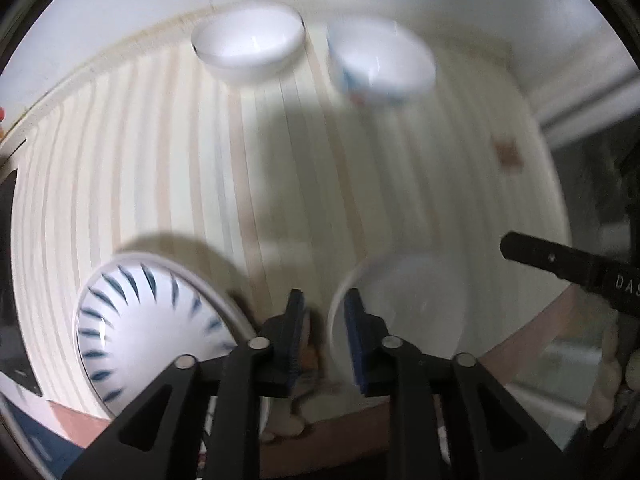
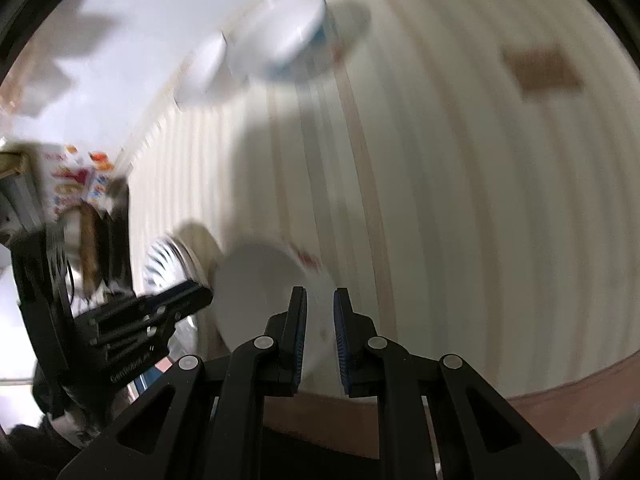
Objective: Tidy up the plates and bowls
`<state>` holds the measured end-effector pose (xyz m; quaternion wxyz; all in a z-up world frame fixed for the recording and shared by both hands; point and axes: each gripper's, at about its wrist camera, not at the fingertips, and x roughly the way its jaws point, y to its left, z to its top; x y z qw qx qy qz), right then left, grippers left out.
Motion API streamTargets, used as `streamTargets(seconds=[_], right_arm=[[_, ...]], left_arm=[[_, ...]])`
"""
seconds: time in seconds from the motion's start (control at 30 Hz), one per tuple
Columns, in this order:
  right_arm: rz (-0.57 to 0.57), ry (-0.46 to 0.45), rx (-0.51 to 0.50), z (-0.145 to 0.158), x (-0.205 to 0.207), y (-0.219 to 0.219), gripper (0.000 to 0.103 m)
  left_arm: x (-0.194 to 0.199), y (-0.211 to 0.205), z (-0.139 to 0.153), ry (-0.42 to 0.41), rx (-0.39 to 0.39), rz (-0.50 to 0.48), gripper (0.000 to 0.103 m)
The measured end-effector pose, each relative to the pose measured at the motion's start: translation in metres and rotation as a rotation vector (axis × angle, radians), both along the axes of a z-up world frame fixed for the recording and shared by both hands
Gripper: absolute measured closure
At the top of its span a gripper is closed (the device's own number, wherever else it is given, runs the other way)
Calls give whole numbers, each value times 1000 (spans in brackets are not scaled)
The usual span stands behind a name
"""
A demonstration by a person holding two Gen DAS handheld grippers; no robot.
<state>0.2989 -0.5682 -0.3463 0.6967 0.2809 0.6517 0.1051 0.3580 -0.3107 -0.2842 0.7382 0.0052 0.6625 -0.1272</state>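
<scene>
A white plate with blue dashes [image 1: 140, 320] lies at the near left of the striped table. A plain white plate [image 1: 408, 312] lies at the near right, blurred. My left gripper [image 1: 324, 300] is open, its right finger at that plate's left rim, holding nothing. Two bowls stand at the far edge: a plain white bowl [image 1: 248, 40] and a white bowl with blue and red marks [image 1: 380, 64]. In the right wrist view my right gripper [image 2: 320, 300] is open over the white plate [image 2: 264, 288]. The left gripper [image 2: 176, 300] shows at its left.
The striped cloth [image 1: 200, 160] covers the table, with a brown edge [image 2: 560, 392] near me. A brown patch [image 2: 540, 68] lies on the cloth at the far right. Colourful packages [image 2: 76, 184] and clutter stand at the left. A white wall is behind the bowls.
</scene>
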Motion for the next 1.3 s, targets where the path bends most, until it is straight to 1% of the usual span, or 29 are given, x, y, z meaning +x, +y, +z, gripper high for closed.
streamTargets(seconds=[0.07, 0.13, 0.17, 0.23, 0.3, 0.37, 0.4, 0.47, 0.5, 0.6, 0.67, 0.7, 0.73, 0.77, 0.8, 0.9, 1.03, 1.13, 1.17, 1.23, 1.3], right_arm=[[4, -65, 7, 24, 25, -3, 85], [26, -147, -5, 48, 61, 0, 73], [38, -186, -17, 56, 81, 4, 65], [59, -242, -36, 64, 115, 15, 64], [92, -257, -49, 60, 159, 31, 64], [117, -253, -49, 49, 197, 47, 64], [131, -249, -57, 44, 211, 54, 64], [156, -233, -74, 32, 236, 66, 64], [167, -222, -86, 24, 249, 74, 64], [197, -186, -107, 3, 273, 88, 64], [215, -160, -112, -11, 285, 95, 65], [220, -154, -116, -15, 287, 97, 67], [229, -146, -125, -21, 291, 99, 70], [237, -140, -133, -26, 292, 101, 77], [251, -131, -140, -32, 295, 107, 86], [271, -130, -176, -41, 294, 114, 93], [261, -124, -163, -41, 293, 109, 93], [260, -129, -157, -37, 288, 108, 93], [258, -133, -155, -33, 285, 108, 93], [255, -138, -149, -26, 281, 106, 93], [250, -147, -139, -16, 272, 103, 93]], left_arm=[[29, 8, 13, -43, -39, 56, 71], [58, 24, 13, -60, -44, 111, 71], [81, 32, 11, -62, -59, 151, 70], [108, 42, 6, -63, -52, 201, 70], [140, 54, -5, -59, -40, 257, 70], [158, 62, -14, -48, -29, 281, 70], [172, 67, -23, -19, -29, 297, 70], [181, 76, -35, 17, -34, 309, 71], [189, 78, -44, 36, -23, 314, 71], [200, 78, -60, 71, -32, 302, 71], [205, 78, -68, 71, -23, 302, 71], [205, 77, -72, 69, -20, 299, 71], [205, 77, -75, 67, -22, 291, 79], [205, 75, -78, 67, -16, 280, 85], [205, 73, -79, 59, 1, 271, 85], [201, 72, -79, 45, 14, 262, 85], [195, 69, -76, 32, 30, 255, 85], [188, 66, -63, 8, 42, 243, 85], [193, 63, -64, 5, 41, 242, 85], [206, 52, -55, -10, 37, 241, 85], [196, 49, -41, -35, 43, 225, 85]])
